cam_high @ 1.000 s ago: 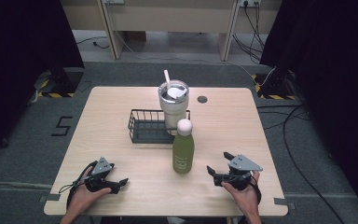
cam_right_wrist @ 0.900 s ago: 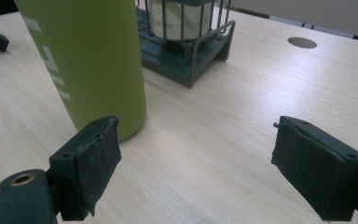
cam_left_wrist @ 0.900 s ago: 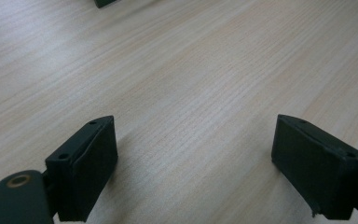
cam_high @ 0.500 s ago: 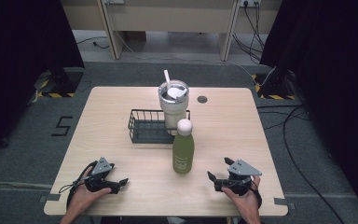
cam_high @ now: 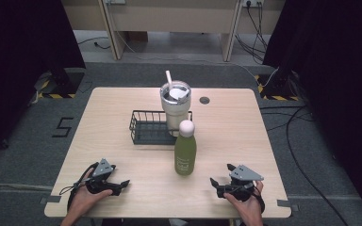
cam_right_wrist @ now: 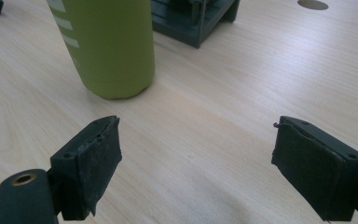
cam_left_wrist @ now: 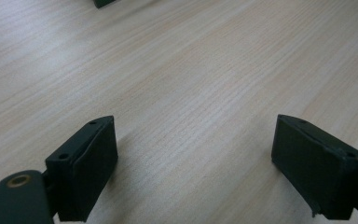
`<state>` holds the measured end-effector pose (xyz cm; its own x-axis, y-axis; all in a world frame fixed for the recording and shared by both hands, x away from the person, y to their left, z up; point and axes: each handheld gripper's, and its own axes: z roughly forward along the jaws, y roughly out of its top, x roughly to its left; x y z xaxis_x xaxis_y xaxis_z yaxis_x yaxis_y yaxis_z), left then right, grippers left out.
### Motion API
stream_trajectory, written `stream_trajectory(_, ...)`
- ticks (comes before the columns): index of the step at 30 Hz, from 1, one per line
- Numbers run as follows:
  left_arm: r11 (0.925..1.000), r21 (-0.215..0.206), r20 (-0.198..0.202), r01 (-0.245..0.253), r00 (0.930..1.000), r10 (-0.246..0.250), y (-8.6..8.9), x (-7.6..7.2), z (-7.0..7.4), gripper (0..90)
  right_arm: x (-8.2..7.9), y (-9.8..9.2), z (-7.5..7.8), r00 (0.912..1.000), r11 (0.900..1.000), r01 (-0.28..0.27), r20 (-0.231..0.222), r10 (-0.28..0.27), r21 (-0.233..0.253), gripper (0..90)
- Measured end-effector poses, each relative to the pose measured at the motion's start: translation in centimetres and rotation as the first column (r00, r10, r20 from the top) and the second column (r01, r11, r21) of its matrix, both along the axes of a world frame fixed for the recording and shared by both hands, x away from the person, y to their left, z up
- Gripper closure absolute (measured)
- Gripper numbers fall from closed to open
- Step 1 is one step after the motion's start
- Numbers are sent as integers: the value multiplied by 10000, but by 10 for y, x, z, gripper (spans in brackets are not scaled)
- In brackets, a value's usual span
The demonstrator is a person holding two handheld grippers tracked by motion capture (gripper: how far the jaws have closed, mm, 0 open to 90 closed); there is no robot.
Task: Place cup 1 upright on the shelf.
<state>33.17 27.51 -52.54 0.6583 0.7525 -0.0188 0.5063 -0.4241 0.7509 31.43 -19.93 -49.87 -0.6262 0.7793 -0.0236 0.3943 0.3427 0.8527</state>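
A green bottle (cam_high: 185,153) with a pale cap stands upright at the table's middle front. In the right gripper view the bottle (cam_right_wrist: 107,46) stands just ahead and left of the jaws. Behind it are a black wire basket (cam_high: 151,127) and a steel tumbler (cam_high: 175,106) with a straw, the tumbler at the basket's right end. My left gripper (cam_high: 122,184) lies on the table at the front left, open and empty, as its own view (cam_left_wrist: 191,163) shows. My right gripper (cam_high: 219,181) rests at the front right, open and empty (cam_right_wrist: 196,163), and points toward the bottle.
The wooden table (cam_high: 264,141) has a small round cable hole (cam_high: 204,100) at the back right. A corner of the basket (cam_right_wrist: 200,18) lies beyond the bottle. Cables run over the grey floor (cam_high: 311,155) to the right of the table.
My right gripper has slid a little toward the table's near edge. The left gripper, bottle, tumbler and basket have stayed put.
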Motion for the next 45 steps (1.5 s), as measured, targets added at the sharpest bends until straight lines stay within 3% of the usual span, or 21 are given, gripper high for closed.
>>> stream_trajectory(11,10000,1,0,1,10000,-1,0,0,0,135,-4,-1,-3,9993,9998,52,-372,-58,-169,151)
stream_trajectory(22,10000,-2,0,1,10000,-1,0,0,0,135,-8,5,-9,9960,9971,-108,-891,40,-753,152)
stream_trajectory(35,10000,-11,-5,4,10000,-4,0,0,0,135,-11,6,-12,9928,9970,-65,-1194,-27,-766,153)
stream_trajectory(37,10000,-12,-5,3,10000,-3,0,0,0,135,-11,6,-13,9920,9967,-59,-1261,-44,-813,152)
stream_trajectory(40,10000,-16,-4,1,10000,-1,0,0,0,135,-10,9,-20,9834,9932,2,-1799,-214,-1168,141)
stream_trajectory(45,10000,-11,-3,2,10000,-2,0,0,0,135,-12,9,-21,9834,9927,28,-1797,-246,-1204,138)
